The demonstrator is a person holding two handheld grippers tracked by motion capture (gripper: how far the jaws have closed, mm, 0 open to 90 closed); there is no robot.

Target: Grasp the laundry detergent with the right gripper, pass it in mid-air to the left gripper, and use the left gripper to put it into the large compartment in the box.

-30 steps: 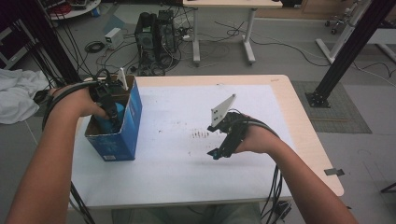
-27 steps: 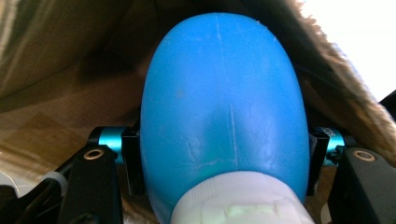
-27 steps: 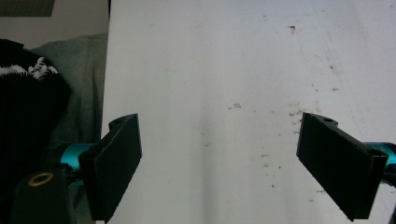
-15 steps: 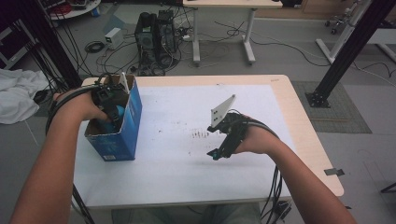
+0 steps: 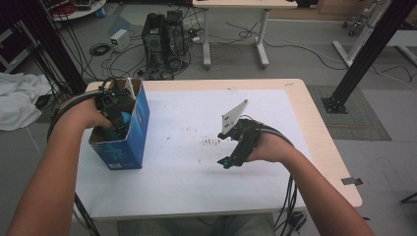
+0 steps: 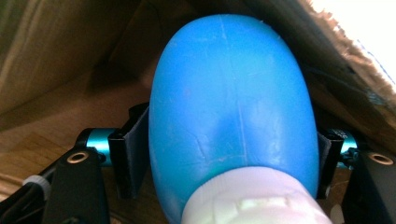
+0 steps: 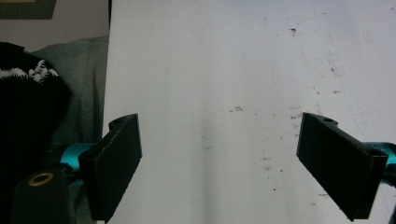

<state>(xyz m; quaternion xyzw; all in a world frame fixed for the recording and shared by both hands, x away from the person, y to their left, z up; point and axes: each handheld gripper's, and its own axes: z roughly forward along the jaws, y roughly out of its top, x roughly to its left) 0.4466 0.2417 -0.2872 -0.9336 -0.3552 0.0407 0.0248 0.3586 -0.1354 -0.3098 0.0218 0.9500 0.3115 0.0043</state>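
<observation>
i read no writing on the blue bottle (image 6: 231, 107). my left gripper (image 5: 114, 114), inside the blue box (image 5: 140, 123), has just been opening with the bottle between its jaws, pads seem touching. my right gripper (image 7: 233, 158) rests released over the table (image 5: 187, 162).

Place: lab or workshop.
Floor: grey, strewn with loose cables (image 5: 275, 42).
Equipment: two computer towers (image 5: 164, 37) standing on floor; black metal frame posts (image 5: 366, 49).
Furniture: plain white work table (image 5: 196, 191); second table (image 5: 231, 29) behind.
</observation>
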